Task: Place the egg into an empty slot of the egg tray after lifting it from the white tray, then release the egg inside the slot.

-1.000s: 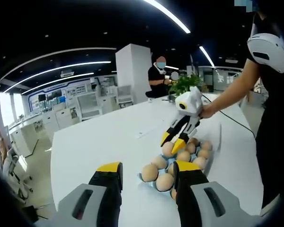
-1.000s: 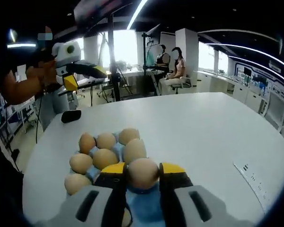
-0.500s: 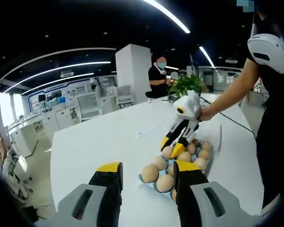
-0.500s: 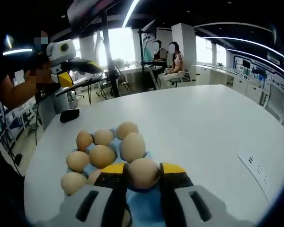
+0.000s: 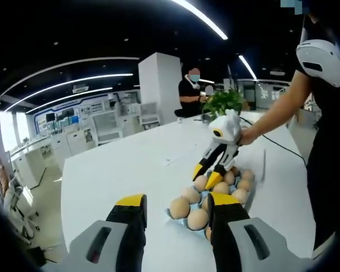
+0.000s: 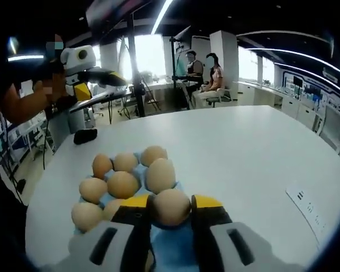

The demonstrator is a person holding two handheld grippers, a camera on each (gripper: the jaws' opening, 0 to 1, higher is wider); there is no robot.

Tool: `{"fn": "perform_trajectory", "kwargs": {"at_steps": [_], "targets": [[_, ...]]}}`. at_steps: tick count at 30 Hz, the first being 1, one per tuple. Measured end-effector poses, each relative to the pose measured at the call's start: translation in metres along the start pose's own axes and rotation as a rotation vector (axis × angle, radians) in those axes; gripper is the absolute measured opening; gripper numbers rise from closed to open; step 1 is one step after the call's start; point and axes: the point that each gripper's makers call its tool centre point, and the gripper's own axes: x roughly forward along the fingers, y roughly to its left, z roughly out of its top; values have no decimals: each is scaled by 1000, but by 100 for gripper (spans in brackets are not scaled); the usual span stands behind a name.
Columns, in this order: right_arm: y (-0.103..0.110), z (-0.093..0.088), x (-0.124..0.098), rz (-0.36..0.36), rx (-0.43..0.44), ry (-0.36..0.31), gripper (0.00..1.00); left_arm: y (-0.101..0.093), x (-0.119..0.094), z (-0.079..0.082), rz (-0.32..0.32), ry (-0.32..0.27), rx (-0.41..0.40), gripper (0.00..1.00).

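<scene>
My right gripper point(image 6: 171, 205) is shut on a brown egg point(image 6: 171, 207), held low over the near end of the blue egg tray point(image 6: 171, 249). Whether the egg rests in a slot I cannot tell. Several other brown eggs point(image 6: 123, 184) sit in the tray's slots. In the left gripper view the right gripper point(image 5: 207, 174) comes down from a person's hand point(image 5: 248, 135) onto the tray's far row, with the egg point(image 5: 201, 182) between its yellow tips. My left gripper point(image 5: 178, 202) stands open and empty in front of the tray point(image 5: 173, 217). It also appears as the left gripper point(image 6: 120, 80) hovering at the upper left.
The tray lies on a large white round table point(image 6: 243, 153). A black object point(image 6: 85, 136) lies near the table's far left edge and a paper label point(image 6: 306, 205) at the right. A potted plant point(image 5: 224, 101) and a cable point(image 5: 283, 145) are at the far end. People stand or sit in the background.
The right gripper has wobbled slightly over the tray and stays shut on the egg. The left gripper has held still and open.
</scene>
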Motion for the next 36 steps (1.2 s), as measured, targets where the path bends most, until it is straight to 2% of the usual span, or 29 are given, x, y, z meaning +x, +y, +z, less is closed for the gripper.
{"fn": "perform_trajectory", "kwargs": {"at_steps": [1,2,8,12,15,22,25,36], "targets": [[-1,2,-1,-7,-47,-15,29,0,0,0,-1,0,1,43],[0,2,-2,-8,-52,-22,29,0,0,0,-2,0,3,43],[-2,9,-13,-24,-29,-61,34,0,0,2,1,-2,4,43],[-1,12,-23,-25,-7,-92,32,2,-1,2,8,-3,2,43],[-4,8,-28,-42,1,-77,30,1,-1,3,8,-5,5,43],[-7,6,-45,-72,33,-112,32,0,-2,4,7,-3,6,43],[-7,3,-53,-85,21,-106,33,0,-2,3,8,0,7,43],[-18,-15,-89,-160,72,-109,33,-2,-1,6,3,-7,7,43]]}}
